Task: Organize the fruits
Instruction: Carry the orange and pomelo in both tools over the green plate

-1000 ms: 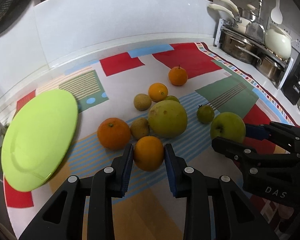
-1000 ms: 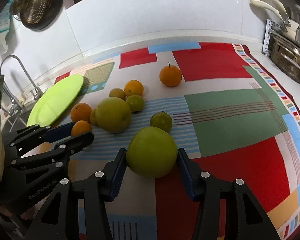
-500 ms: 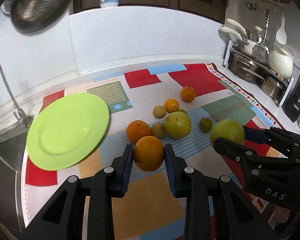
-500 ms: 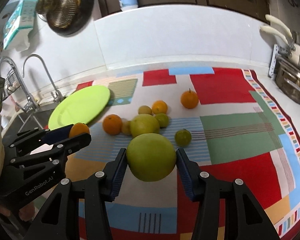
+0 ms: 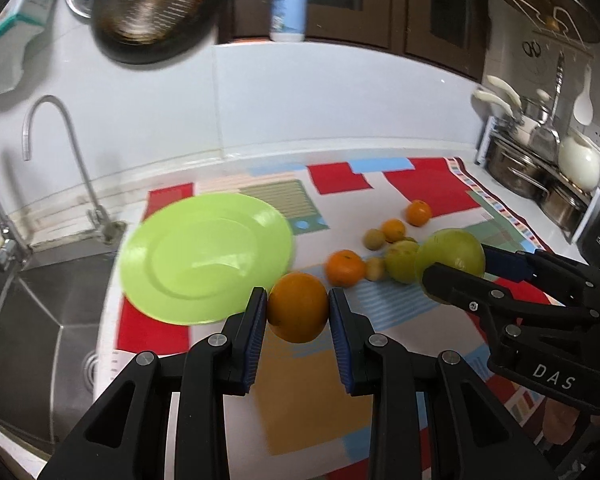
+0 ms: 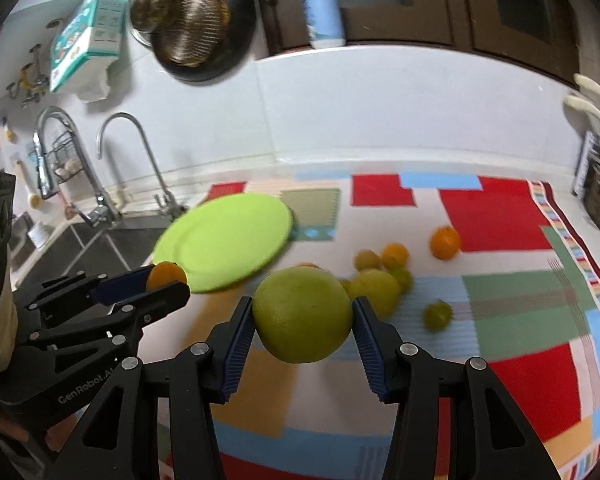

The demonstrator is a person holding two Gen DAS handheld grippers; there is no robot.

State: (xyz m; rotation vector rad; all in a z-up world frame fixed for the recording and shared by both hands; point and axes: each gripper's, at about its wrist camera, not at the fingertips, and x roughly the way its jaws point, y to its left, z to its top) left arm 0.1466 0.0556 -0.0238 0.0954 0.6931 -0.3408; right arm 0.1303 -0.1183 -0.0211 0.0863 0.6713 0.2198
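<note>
Your green plate (image 5: 206, 258) lies bare at ten o'clock, while your left gripper (image 5: 298, 312) clamps an orange (image 5: 298, 307) and your right gripper (image 6: 303, 316) a green apple (image 6: 303, 316), both aloft.

Glossy, smooth plastic-looking green plate (image 5: 204, 258) at centre left. Printed cloth mat (image 6: 500, 216) looks matt. Shiny metal faucet (image 5: 56, 152) at left and steel pots (image 5: 516, 168) at right. Matt black plastic gripper fingers (image 5: 236, 332) carry ribbed blue pads (image 5: 342, 344).

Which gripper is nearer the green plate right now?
Left. The left gripper, shut on the orange, sits at the green plate near edge. The right gripper, holding the green fruit, is farther off to the right.
</note>
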